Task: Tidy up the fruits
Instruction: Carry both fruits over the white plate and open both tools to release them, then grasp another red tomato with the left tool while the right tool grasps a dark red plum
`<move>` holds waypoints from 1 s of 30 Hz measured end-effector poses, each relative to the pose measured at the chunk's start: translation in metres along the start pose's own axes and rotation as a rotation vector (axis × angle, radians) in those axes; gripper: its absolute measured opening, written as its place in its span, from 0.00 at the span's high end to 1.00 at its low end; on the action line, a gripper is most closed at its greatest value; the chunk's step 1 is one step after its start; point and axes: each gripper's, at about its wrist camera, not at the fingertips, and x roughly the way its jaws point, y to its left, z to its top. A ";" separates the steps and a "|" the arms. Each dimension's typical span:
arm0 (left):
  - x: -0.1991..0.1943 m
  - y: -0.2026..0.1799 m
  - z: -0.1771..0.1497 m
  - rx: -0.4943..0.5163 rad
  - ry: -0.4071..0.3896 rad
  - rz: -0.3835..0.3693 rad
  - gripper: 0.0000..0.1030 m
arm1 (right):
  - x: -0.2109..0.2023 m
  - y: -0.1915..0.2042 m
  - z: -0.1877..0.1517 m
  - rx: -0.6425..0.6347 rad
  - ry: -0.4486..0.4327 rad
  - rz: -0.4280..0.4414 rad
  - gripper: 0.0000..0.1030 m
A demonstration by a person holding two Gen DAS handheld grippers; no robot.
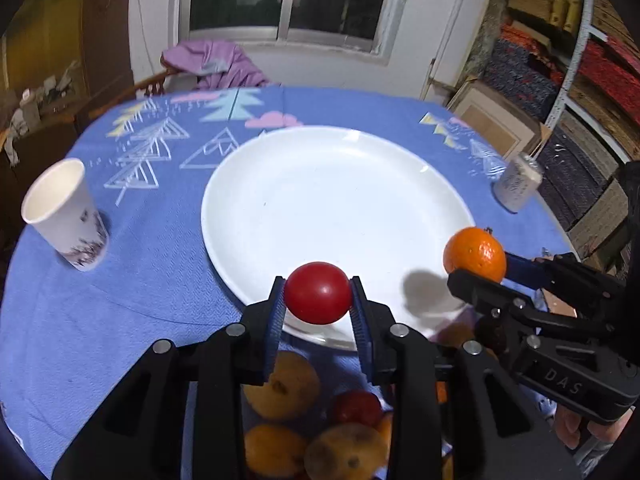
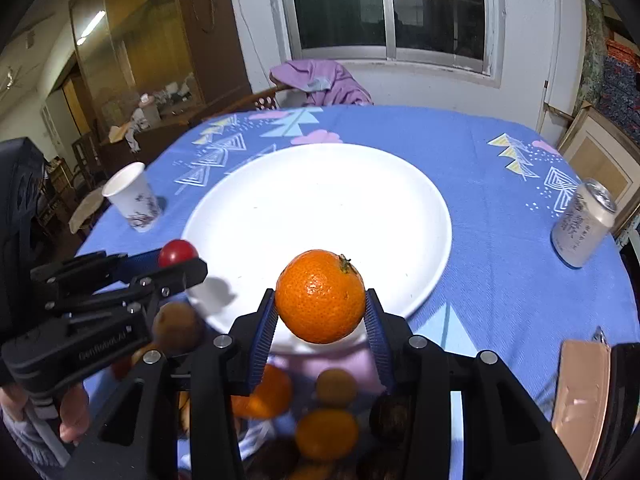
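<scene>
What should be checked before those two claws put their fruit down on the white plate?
1. Left gripper shut on the red tomato: ok.
2. Right gripper shut on the orange: ok.
3. White plate bare, with room for both: ok.
4. Both fruits over the plate's near rim, not its middle: not ok yet.
5. Paper cup and can stand apart from the plate: ok.
6. Height of the fruits above the plate: cannot tell.

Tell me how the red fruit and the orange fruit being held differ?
The red fruit is smooth, glossy and smaller; the orange fruit is bigger, dimpled and has a green stem stub. The red fruit sits in the left gripper, the orange fruit in the right gripper. Both are round and held above the white plate's near rim.
</scene>
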 end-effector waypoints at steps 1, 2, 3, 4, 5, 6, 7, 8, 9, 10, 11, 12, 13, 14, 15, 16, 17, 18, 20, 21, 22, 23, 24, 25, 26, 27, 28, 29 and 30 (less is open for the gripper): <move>0.006 0.001 0.000 -0.003 0.010 -0.001 0.70 | 0.005 -0.001 0.002 -0.003 0.006 -0.002 0.56; 0.010 0.003 -0.002 -0.005 0.019 -0.003 0.67 | 0.007 -0.002 0.002 -0.011 0.011 0.000 0.56; 0.013 0.004 -0.002 -0.009 0.017 -0.016 0.65 | 0.008 -0.003 0.001 -0.015 0.002 0.004 0.54; 0.011 0.004 -0.003 -0.009 0.013 -0.023 0.58 | 0.006 -0.002 0.000 -0.013 -0.012 -0.003 0.46; 0.010 0.004 -0.003 -0.009 0.009 -0.031 0.50 | 0.003 -0.003 -0.001 -0.014 -0.028 -0.016 0.42; 0.007 0.004 -0.002 -0.012 0.002 -0.035 0.47 | 0.000 -0.003 -0.001 -0.022 -0.037 -0.020 0.41; 0.004 0.003 -0.004 -0.015 -0.004 -0.035 0.40 | -0.003 -0.003 0.000 -0.025 -0.043 -0.020 0.41; 0.000 0.003 -0.004 -0.016 -0.013 -0.041 0.39 | -0.006 -0.002 0.000 -0.023 -0.052 -0.017 0.41; -0.003 0.003 -0.004 -0.015 -0.020 -0.044 0.39 | -0.010 0.000 0.000 -0.022 -0.061 -0.015 0.41; -0.006 0.002 -0.005 -0.016 -0.028 -0.045 0.39 | -0.015 0.001 -0.001 -0.024 -0.074 -0.012 0.41; -0.012 0.003 -0.005 -0.020 -0.042 -0.046 0.39 | -0.021 0.002 -0.001 -0.027 -0.092 -0.012 0.41; -0.017 0.005 -0.005 -0.023 -0.052 -0.047 0.39 | -0.026 0.003 -0.003 -0.027 -0.103 -0.010 0.41; -0.024 0.006 -0.005 -0.025 -0.064 -0.048 0.39 | -0.035 0.002 -0.005 -0.025 -0.128 0.002 0.41; -0.031 0.009 -0.006 -0.025 -0.077 -0.045 0.39 | -0.042 0.001 -0.008 -0.024 -0.147 0.016 0.41; -0.041 0.012 -0.008 -0.027 -0.098 -0.040 0.39 | -0.050 0.000 -0.011 -0.025 -0.168 0.037 0.38; -0.050 0.016 -0.010 -0.030 -0.115 -0.033 0.38 | -0.061 -0.001 -0.016 -0.030 -0.199 0.070 0.32; -0.062 0.021 -0.015 -0.035 -0.136 -0.020 0.37 | -0.072 -0.002 -0.022 -0.036 -0.228 0.091 0.28; -0.070 0.027 -0.021 -0.043 -0.153 -0.007 0.36 | -0.082 -0.003 -0.029 -0.043 -0.256 0.097 0.22; -0.085 0.039 -0.038 -0.058 -0.179 0.032 0.32 | -0.096 -0.003 -0.042 -0.050 -0.268 0.089 0.15; -0.090 0.046 -0.047 -0.067 -0.185 0.046 0.31 | -0.103 -0.006 -0.051 -0.042 -0.273 0.094 0.14; -0.095 0.051 -0.057 -0.076 -0.188 0.056 0.31 | -0.108 -0.009 -0.058 -0.033 -0.275 0.101 0.14; -0.098 0.057 -0.068 -0.083 -0.188 0.062 0.31 | -0.113 -0.011 -0.066 -0.024 -0.277 0.104 0.14; -0.102 0.063 -0.082 -0.093 -0.184 0.073 0.30 | -0.119 -0.014 -0.075 -0.015 -0.284 0.103 0.14; -0.103 0.068 -0.095 -0.100 -0.176 0.086 0.30 | -0.127 -0.019 -0.088 -0.003 -0.298 0.104 0.14; -0.103 0.071 -0.104 -0.103 -0.171 0.091 0.29 | -0.130 -0.023 -0.098 0.007 -0.301 0.105 0.14; -0.101 0.074 -0.116 -0.103 -0.158 0.090 0.29 | -0.133 -0.026 -0.107 0.019 -0.303 0.107 0.14; -0.099 0.073 -0.123 -0.098 -0.144 0.090 0.29 | -0.135 -0.031 -0.120 0.036 -0.304 0.118 0.14; -0.096 0.071 -0.129 -0.089 -0.128 0.090 0.29 | -0.135 -0.035 -0.131 0.052 -0.302 0.126 0.14; -0.092 0.066 -0.135 -0.065 -0.116 0.098 0.29 | -0.134 -0.037 -0.136 0.060 -0.296 0.133 0.14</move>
